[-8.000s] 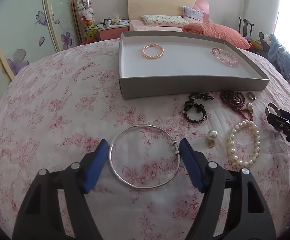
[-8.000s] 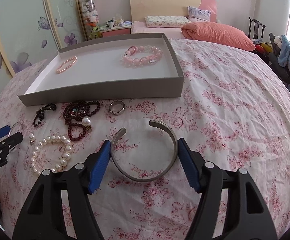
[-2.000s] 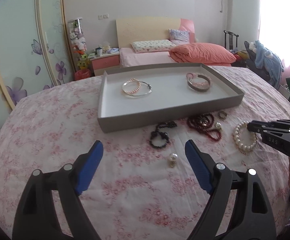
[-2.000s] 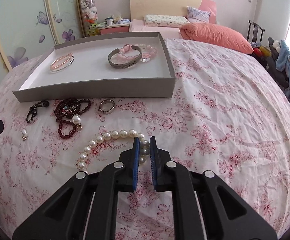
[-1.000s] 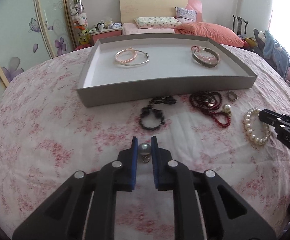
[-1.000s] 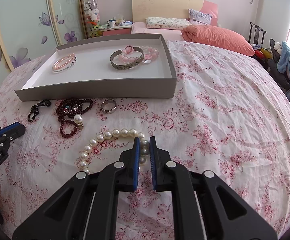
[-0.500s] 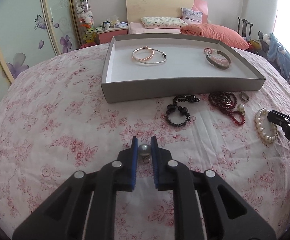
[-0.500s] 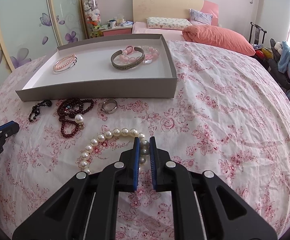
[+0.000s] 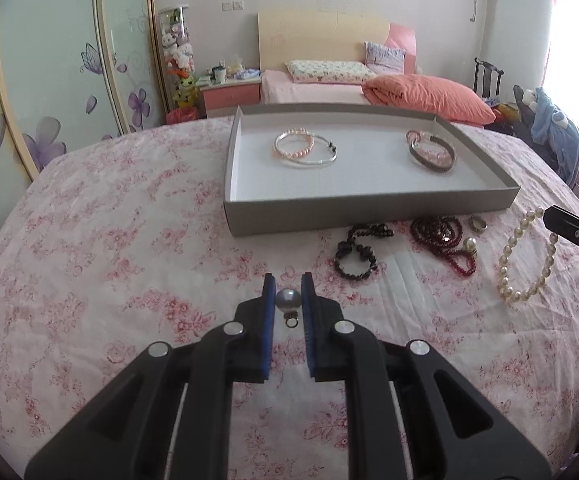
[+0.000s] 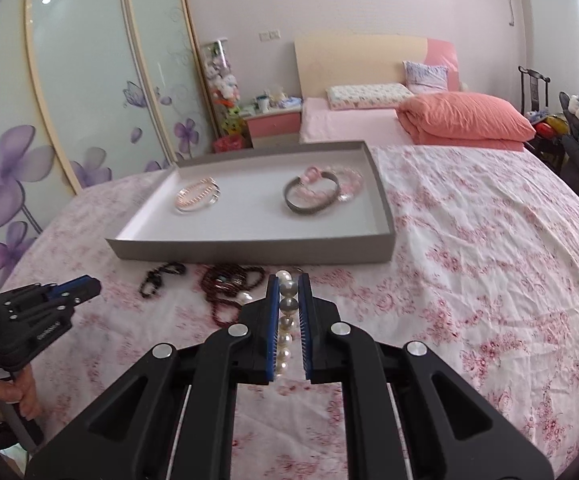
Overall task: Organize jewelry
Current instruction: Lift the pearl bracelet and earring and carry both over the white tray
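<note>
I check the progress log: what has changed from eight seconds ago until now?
The silver bangle and grey cuff went from the bedspread into the tray. The left tongs now grip the pearl pendant; the right tongs have lifted the pearl bracelet. The black bracelet, red beads and ring stayed.

One grey tray [image 9: 369, 204] holds four bracelets: a pink bead bracelet [image 9: 294, 145], a silver bangle [image 9: 314, 159], a pale pink crystal bracelet [image 9: 429, 154] and a grey cuff [image 9: 433, 160]. Outside it: one black bracelet [image 9: 355, 256], one dark red strand [image 9: 443, 240], one ring [image 9: 477, 224], one pearl strand [image 9: 523, 264], one pearl pendant [image 9: 287, 300].
</note>
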### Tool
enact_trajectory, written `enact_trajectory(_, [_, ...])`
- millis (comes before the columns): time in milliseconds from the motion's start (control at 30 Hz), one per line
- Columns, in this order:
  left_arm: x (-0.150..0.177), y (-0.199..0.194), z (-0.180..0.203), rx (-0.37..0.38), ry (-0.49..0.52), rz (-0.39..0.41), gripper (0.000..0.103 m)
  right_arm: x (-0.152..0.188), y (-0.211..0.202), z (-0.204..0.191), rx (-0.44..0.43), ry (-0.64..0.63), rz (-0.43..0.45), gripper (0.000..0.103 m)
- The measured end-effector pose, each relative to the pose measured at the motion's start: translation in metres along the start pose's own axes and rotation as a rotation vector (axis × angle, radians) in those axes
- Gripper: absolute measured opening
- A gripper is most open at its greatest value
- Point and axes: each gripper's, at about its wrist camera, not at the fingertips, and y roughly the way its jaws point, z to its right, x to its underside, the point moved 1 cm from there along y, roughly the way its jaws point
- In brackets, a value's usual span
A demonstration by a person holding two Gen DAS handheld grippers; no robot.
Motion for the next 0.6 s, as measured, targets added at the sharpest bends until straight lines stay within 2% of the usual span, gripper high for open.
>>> enact_trajectory(300, [-0.005,-0.019,0.007,-0.016,0.014,0.099,0.014,-0.003,-0.016,-0.016,-0.048,-0.029,0.065,0.01])
enact_trajectory(600, [-0.009,-0.032,0.013,-0.023,0.022,0.168,0.014,-0.005,-0.024,-0.021,-0.038,-0.044,0.107,0.01])
